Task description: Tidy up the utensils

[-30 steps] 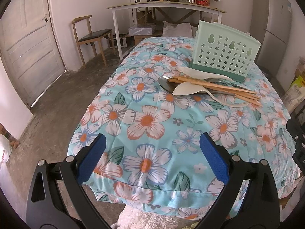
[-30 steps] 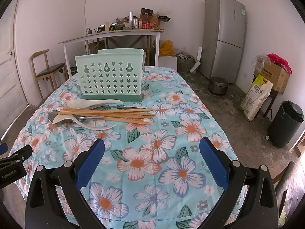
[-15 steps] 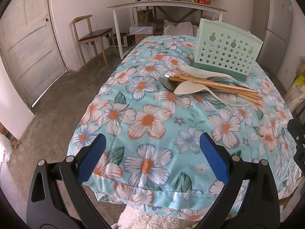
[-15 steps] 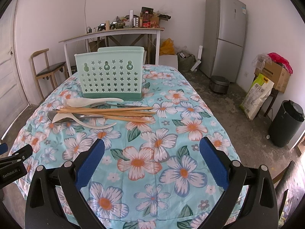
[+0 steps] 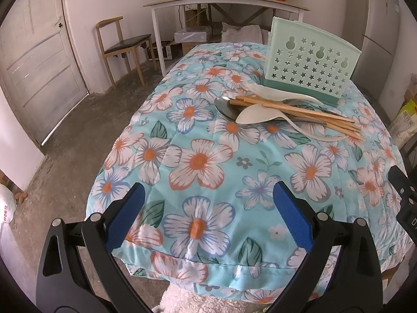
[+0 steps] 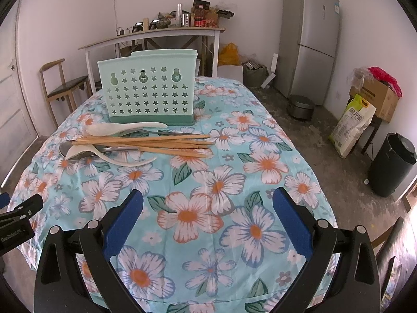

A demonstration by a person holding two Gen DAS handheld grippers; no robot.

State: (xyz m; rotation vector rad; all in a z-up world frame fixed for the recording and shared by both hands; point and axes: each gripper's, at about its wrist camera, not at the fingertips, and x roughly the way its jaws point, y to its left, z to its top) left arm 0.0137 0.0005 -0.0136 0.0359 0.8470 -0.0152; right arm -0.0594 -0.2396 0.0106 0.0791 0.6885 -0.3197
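A mint green utensil holder (image 5: 310,62) with star cut-outs stands upright on the floral tablecloth (image 5: 198,161); it also shows in the right wrist view (image 6: 148,91). In front of it lies a pile of utensils: wooden chopsticks (image 5: 299,110) (image 6: 156,142), two white spoons (image 5: 260,116) (image 6: 122,129) and a metal spoon (image 5: 226,107) (image 6: 65,147). My left gripper (image 5: 208,216) is open and empty over the table's near edge. My right gripper (image 6: 208,219) is open and empty, well short of the pile.
A wooden chair (image 5: 122,47) and a door (image 5: 34,60) are at the left. A cluttered side table (image 6: 156,34) stands behind. A grey fridge (image 6: 310,39), a sack (image 6: 351,125), a box (image 6: 375,99) and a black bin (image 6: 391,167) are at the right.
Both grippers have moved slightly forward toward the utensil pile, so the holder and utensils look a little larger. Both stay open and empty.
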